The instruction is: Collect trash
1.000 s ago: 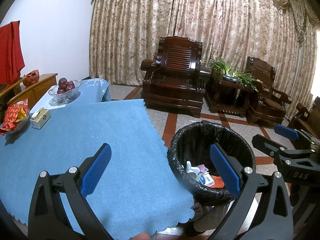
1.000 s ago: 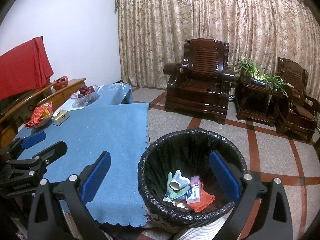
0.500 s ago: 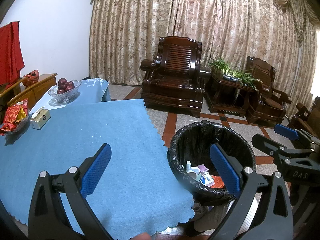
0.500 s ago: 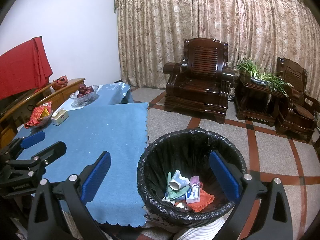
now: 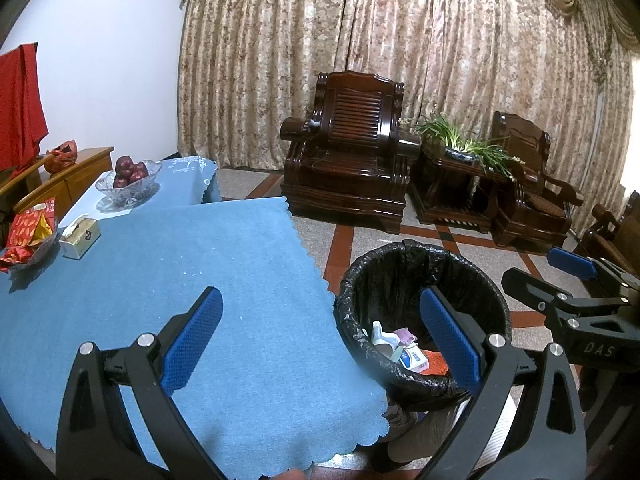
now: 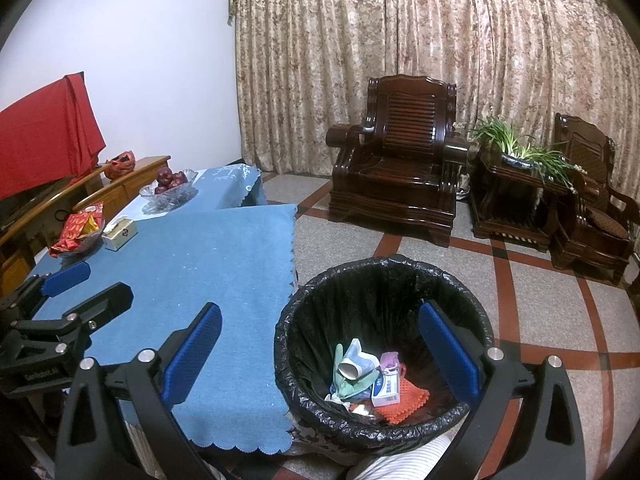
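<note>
A bin lined with a black bag (image 6: pixel 384 280) stands on the floor at the table's right edge; it also shows in the left wrist view (image 5: pixel 404 264). Inside lie a white box (image 6: pixel 386 390), a paper cup (image 6: pixel 352 368), a green glove and an orange cloth (image 6: pixel 404 400). My right gripper (image 6: pixel 320 354) is open and empty above the bin's near rim. My left gripper (image 5: pixel 320 338) is open and empty over the blue tablecloth (image 5: pixel 192 272) and the bin's left rim. Each gripper shows at the edge of the other's view.
At the table's far left sit a tissue box (image 5: pixel 80 236), a dish of red packets (image 5: pixel 28 232) and a glass bowl of apples (image 5: pixel 128 180). Dark wooden armchairs (image 5: pixel 348 160) and a plant stand (image 5: pixel 460 168) line the curtain behind.
</note>
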The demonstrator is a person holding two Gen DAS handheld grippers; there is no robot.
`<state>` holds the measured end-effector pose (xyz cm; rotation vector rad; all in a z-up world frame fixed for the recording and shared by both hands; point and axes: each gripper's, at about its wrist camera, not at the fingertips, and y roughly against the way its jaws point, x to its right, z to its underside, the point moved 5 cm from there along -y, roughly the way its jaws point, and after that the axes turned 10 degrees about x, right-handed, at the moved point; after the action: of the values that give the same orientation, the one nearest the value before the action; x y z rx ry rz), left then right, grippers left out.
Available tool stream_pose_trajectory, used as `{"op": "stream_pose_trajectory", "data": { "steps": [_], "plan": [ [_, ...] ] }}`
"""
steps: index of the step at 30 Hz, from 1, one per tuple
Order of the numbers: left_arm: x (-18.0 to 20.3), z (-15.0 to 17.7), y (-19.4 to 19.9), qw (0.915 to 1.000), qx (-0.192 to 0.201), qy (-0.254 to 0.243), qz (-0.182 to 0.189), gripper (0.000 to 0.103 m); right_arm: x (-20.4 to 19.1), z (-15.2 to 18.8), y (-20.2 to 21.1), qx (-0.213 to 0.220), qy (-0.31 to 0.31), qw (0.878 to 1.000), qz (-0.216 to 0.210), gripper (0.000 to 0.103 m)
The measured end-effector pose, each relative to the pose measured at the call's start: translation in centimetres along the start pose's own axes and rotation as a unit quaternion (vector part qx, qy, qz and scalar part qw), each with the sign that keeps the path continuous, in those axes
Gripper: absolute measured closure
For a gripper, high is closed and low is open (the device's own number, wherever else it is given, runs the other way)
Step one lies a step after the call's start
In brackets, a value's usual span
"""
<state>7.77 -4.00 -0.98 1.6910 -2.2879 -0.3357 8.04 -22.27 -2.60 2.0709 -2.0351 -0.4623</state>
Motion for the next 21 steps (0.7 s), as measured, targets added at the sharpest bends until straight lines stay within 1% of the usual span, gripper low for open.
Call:
{"op": "stream_pose_trajectory", "data": {
  "steps": [11, 17, 21],
  "plan": [
    [-0.1, 0.1, 0.1, 1.0, -0.003, 0.001, 0.0, 0.007, -0.1, 0.3, 0.1, -0.001, 0.0, 1.0, 0.0, 0.006],
    [0.2, 0.7, 0.4, 1.0, -0.003, 0.0, -0.002, 0.007, 0.2, 1.5, 0.1, -0.005, -0.001, 1.0, 0.0, 0.006],
    [0.3, 0.6, 0.3, 1.0, -0.005, 0.001, 0.0, 0.007, 0.2, 1.4, 0.1, -0.005, -0.001, 1.0, 0.0, 0.006]
  ]
}}
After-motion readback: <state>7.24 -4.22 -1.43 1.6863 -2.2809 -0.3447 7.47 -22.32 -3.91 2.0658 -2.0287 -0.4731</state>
